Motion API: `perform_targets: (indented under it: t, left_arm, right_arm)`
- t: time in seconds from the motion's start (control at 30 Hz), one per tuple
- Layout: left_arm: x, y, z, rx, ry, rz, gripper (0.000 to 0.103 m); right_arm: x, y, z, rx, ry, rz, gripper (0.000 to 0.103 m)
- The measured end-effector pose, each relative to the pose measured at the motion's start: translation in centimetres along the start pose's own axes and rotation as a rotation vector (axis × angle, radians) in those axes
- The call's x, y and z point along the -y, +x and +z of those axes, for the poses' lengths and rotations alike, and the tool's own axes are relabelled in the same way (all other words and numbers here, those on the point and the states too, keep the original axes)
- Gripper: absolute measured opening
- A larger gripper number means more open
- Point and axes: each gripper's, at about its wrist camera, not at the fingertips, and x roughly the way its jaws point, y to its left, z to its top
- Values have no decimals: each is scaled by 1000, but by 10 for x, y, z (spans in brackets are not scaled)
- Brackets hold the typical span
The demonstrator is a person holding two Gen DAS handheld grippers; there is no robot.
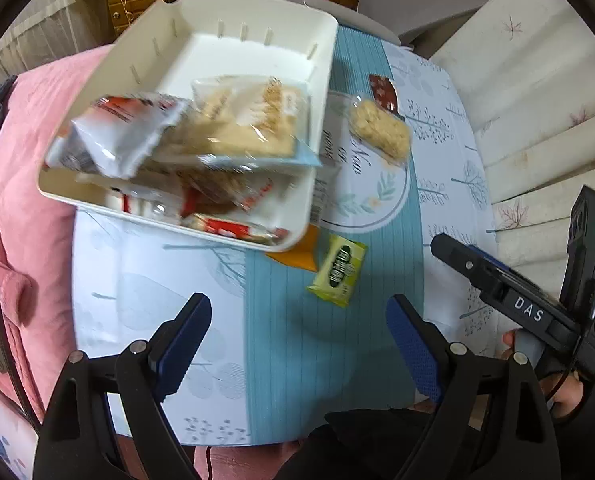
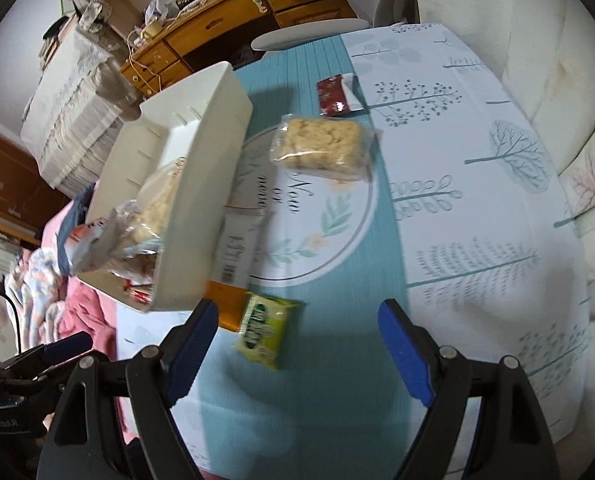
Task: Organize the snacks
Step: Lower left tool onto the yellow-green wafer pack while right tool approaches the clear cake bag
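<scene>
A white bin [image 1: 321, 80] [image 2: 217, 152] holding several snack packets stands on the left part of the patterned table mat [image 1: 297, 340]. Loose on the mat lie a yellow-green packet [image 1: 337, 270] [image 2: 263, 328], an orange packet [image 1: 297, 256] [image 2: 227, 308] partly under the bin, a clear-wrapped rice cake [image 1: 379, 130] [image 2: 321, 148] and a dark red packet [image 1: 383, 92] [image 2: 333, 94]. My left gripper [image 1: 299, 312] hovers open and empty just short of the yellow-green packet. My right gripper [image 2: 299, 316] [image 1: 449, 248] is open too, with that packet lying just ahead near its left finger.
A long white packet with a barcode [image 2: 241, 248] pokes out from under the bin. A pink blanket [image 1: 29, 200] lies left of the table and cream bedding [image 2: 557, 80] on the right. A wooden desk [image 2: 217, 28] stands behind.
</scene>
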Motion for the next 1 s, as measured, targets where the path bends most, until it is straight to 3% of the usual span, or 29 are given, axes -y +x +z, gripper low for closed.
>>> perform_targets:
  t: [0.47, 0.87, 1.0]
  left_arm:
    - [49, 49, -17, 38, -8, 83, 85]
    - [68, 99, -29, 85, 2, 156, 82]
    - [69, 115, -27, 74, 8, 199, 77]
  right_arm:
    - [33, 11, 32, 3, -217, -21, 83]
    - [30, 34, 60, 156, -524, -25, 83]
    - [26, 51, 70, 193, -591, -43, 83]
